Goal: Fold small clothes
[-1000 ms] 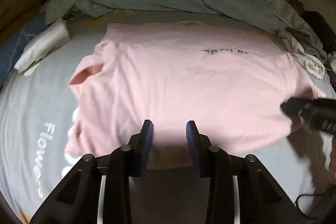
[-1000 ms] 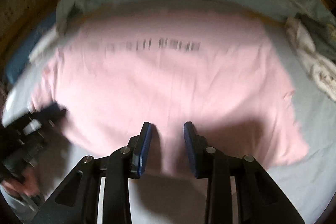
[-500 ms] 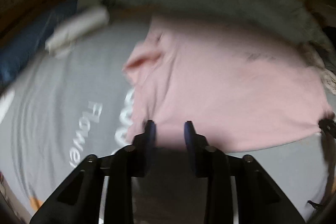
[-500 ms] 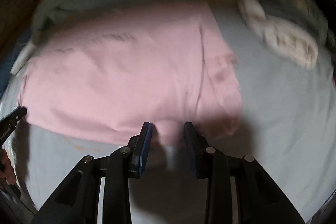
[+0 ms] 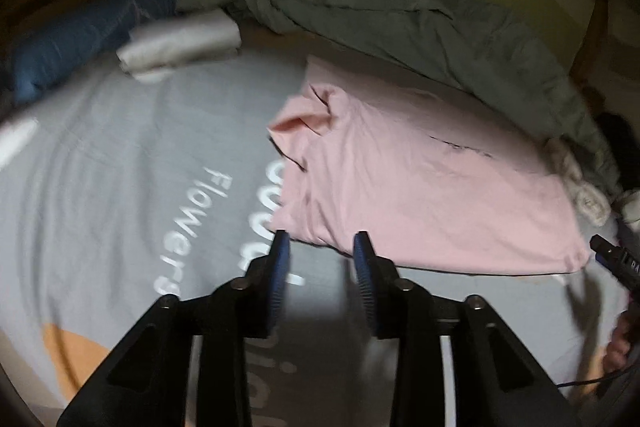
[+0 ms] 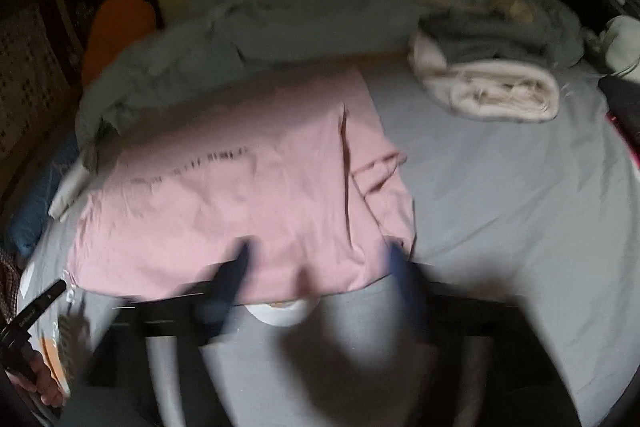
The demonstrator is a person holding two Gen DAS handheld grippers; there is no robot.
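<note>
Left wrist view shows our left gripper (image 5: pixel 319 243) with fingers apart, empty, poised at the near left corner of the pink T-shirt (image 5: pixel 420 183) spread on the grey bedsheet (image 5: pixel 120 187). Our right gripper (image 6: pixel 316 259), blurred, looks spread wide at the near right hem. We judge we are starting a fold; next each gripper must pinch its corner and lift it together.

**Both grippers swing outward to the shirt's corners**

The left gripper (image 5: pixel 318 247) has shifted from mid-hem to the pink shirt's (image 5: pixel 420 187) 9 o'clock corner. The right gripper (image 6: pixel 316 259) has moved to the 3 o'clock corner, its jaws spread wider than before.
</note>
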